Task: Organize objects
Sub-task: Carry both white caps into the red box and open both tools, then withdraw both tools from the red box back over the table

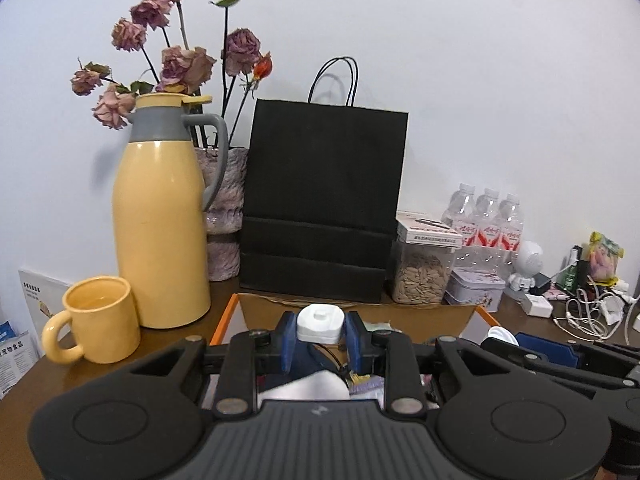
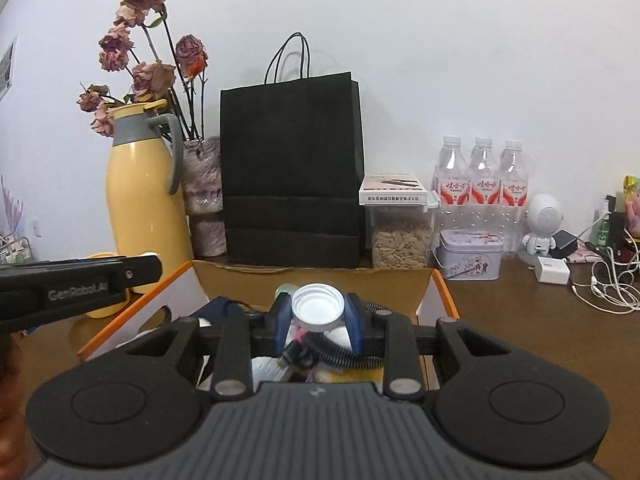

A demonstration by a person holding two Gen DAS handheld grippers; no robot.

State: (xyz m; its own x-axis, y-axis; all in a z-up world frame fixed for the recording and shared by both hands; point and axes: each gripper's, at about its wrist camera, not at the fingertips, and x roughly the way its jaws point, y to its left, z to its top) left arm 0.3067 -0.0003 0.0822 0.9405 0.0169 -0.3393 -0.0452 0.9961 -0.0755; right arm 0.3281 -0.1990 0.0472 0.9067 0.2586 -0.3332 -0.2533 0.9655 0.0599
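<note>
My left gripper (image 1: 321, 330) is shut on a small white plastic piece (image 1: 320, 322), held between its blue pads above an open cardboard box (image 1: 352, 312) with orange edges. My right gripper (image 2: 318, 314) is shut on a white round cap (image 2: 318, 308), hollow side up, above the same box (image 2: 312, 276). The box holds mixed clutter: a coiled black cable (image 2: 332, 354), dark blue cloth and white bits. In the right wrist view the left gripper's black body (image 2: 80, 284) reaches in from the left. The right gripper's black body (image 1: 560, 364) lies at the right of the left wrist view.
Behind the box stand a yellow thermos jug (image 1: 160, 216), a yellow mug (image 1: 96, 318), a vase of dried roses (image 1: 224, 208), a black paper bag (image 1: 320, 208), a jar of seeds (image 1: 420, 276), a tin (image 1: 474, 290), water bottles (image 1: 484, 220), a white speaker (image 2: 544, 220) and tangled cables (image 2: 612, 284).
</note>
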